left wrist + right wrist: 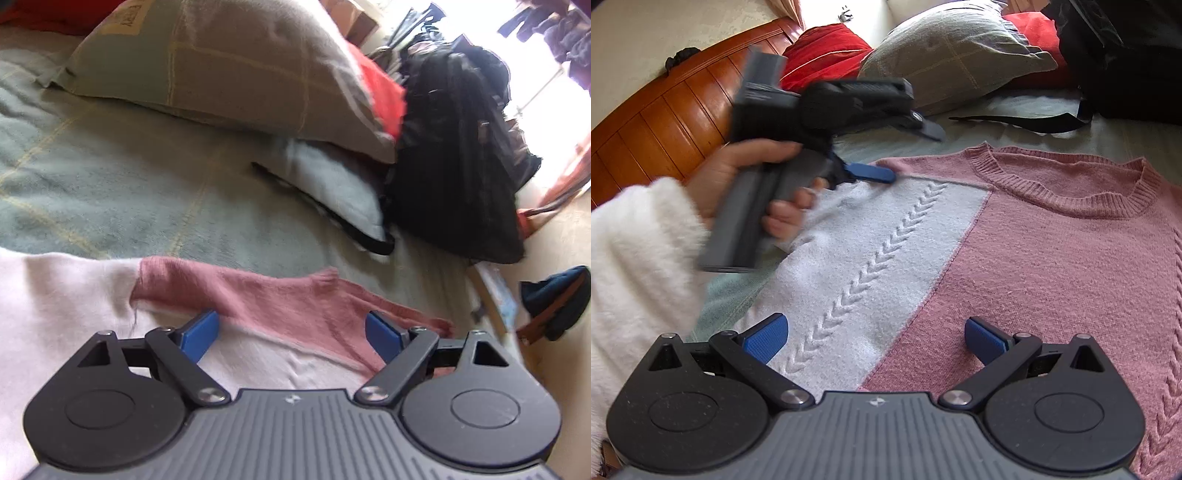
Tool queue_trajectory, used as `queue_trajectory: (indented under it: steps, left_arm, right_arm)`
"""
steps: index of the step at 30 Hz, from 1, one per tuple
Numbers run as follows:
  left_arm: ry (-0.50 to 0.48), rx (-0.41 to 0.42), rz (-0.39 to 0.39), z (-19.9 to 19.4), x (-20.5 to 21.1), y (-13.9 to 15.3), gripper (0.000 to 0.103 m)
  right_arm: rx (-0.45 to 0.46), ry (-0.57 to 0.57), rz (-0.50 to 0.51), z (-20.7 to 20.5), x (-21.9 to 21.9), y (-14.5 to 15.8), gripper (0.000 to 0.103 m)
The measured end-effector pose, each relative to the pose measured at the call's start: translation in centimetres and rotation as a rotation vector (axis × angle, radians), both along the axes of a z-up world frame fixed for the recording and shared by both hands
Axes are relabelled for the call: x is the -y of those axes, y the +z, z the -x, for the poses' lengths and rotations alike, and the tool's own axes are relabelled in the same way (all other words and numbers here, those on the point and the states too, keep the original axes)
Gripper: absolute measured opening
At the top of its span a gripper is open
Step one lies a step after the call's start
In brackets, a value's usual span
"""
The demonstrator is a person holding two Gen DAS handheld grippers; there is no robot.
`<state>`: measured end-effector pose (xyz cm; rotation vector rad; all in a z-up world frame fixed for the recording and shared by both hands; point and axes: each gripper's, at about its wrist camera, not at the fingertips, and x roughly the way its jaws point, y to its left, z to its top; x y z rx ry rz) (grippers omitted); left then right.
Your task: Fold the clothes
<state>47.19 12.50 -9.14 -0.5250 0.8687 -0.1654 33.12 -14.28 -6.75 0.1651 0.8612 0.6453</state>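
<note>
Barely begun: the sweater (1034, 258) lies flat on the bed (110, 166), unfolded. Left claw (291, 334), spread, hovers at its 11 o'clock shoulder; right claw (875, 341) spread, empty.

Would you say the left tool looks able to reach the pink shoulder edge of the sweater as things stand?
Probably yes. The left tool is open right above the sweater's pink shoulder edge, which lies flat on the bed, with nothing between. The black strap and pillows lie beyond.
</note>
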Motion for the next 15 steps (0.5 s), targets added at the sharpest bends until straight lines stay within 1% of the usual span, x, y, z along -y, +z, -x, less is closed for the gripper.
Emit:
queue_trajectory:
  steps: [2, 4, 6, 8, 12, 14, 15]
  left_arm:
    - [0.006, 0.035, -0.029, -0.6, 0.2, -0.4, 0.087]
    - [0.022, 0.016, -0.020, -0.8, 0.1, 0.0, 0.087]
    - [0.001, 0.011, -0.012, -0.3, -0.2, 1.2, 0.087]
    - [-0.021, 0.026, -0.033, 1.1, -1.0, 2.9, 0.087]
    - [0.000, 0.031, -0.064, 4.3, -4.6, 5.3, 0.088]
    - [0.039, 0.006, -0.060, 5.3, -6.7, 5.5, 0.089]
    - [0.057, -0.014, -0.043, 5.7, -7.8, 5.1, 0.089]
  right_arm:
    - [-0.001, -0.002, -0.004, -0.1, 0.1, 0.0, 0.103]
    - [-0.001, -0.005, -0.009, -0.1, 0.3, 0.0, 0.103]
    - [-0.005, -0.008, -0.018, -0.2, 0.5, 0.0, 0.103]
    - [-0.011, -0.012, -0.026, -0.3, 0.6, -0.1, 0.103]
    - [-0.010, -0.015, -0.022, -0.2, 0.5, -0.1, 0.103]
    - [-0.007, -0.012, -0.015, -0.1, 0.3, -0.1, 0.103]
    - [-0.005, -0.011, -0.012, -0.1, 0.3, 0.0, 0.103]
